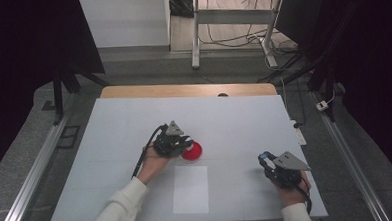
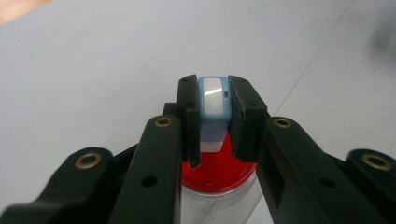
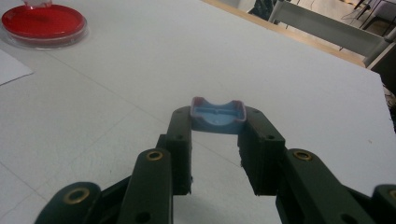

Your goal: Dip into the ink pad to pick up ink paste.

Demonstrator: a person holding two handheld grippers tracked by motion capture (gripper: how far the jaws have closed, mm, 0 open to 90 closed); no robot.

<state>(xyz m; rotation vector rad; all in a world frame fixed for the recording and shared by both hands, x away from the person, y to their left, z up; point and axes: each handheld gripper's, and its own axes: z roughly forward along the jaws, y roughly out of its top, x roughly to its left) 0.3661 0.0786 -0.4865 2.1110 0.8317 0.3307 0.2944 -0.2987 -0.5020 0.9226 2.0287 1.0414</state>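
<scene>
a white table (image 1: 134, 123) stands on a grey floor (image 1: 30, 133) in a dark room. the left gripper (image 2: 214, 105) is clamped on a small blue-and-white piece (image 2: 214, 98) above the red dish (image 2: 217, 170). the right gripper (image 3: 217, 122) pinches a blue cap (image 3: 217, 114), well apart.

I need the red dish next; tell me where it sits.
The red dish sits mid-table in the high view, under the left hand-held gripper, just beyond the white paper sheet.
</scene>
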